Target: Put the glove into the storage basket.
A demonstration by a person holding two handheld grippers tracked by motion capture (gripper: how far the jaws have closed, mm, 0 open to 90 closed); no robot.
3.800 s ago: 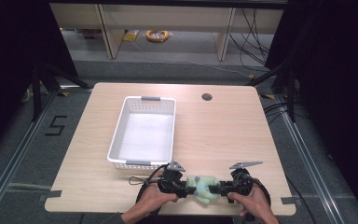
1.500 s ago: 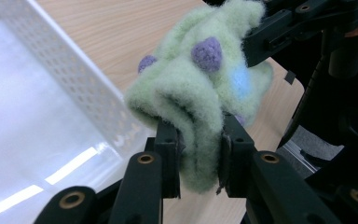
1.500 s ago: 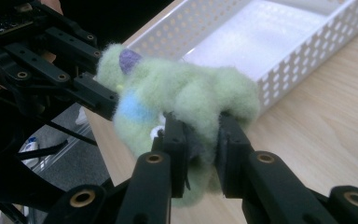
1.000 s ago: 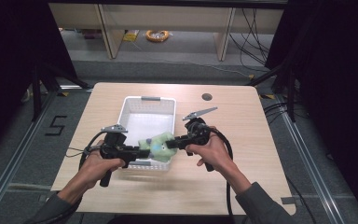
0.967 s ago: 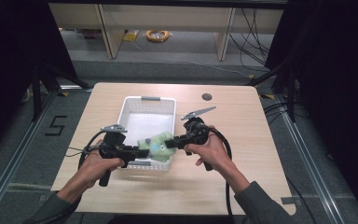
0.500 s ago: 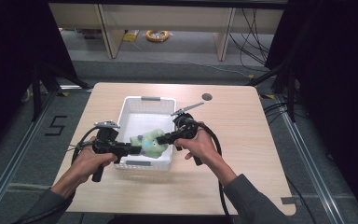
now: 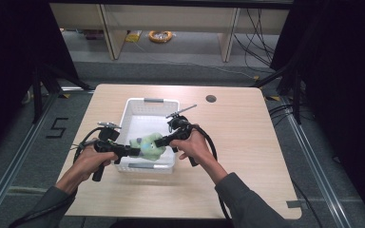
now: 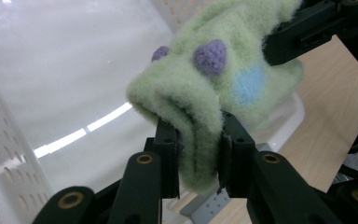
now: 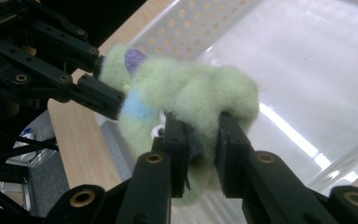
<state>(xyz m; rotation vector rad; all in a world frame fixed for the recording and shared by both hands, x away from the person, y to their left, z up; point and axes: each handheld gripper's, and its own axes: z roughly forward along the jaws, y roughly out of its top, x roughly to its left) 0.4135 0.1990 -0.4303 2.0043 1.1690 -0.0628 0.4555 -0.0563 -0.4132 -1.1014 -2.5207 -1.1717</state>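
We hold the fuzzy pale-green plush toy [image 7: 147, 144] above the near end of the white perforated plastic basket [image 7: 145, 102], at the desk's [image 7: 247, 142] 7 o'clock. Left tongs [image 8: 196, 154] and right tongs [image 9: 200, 140] each pinch its fabric tightly.

fuzzy pale-green fleece toy [image 8: 200, 88], matt cloth with purple knit bumps and a blue patch, is being pinched | white basket [image 7: 134, 111] under the toy is being seen as glossy perforated plastic | table [image 7: 247, 142] around the basket is showing smooth light wood grain | jaws are being seen as matt black plastic
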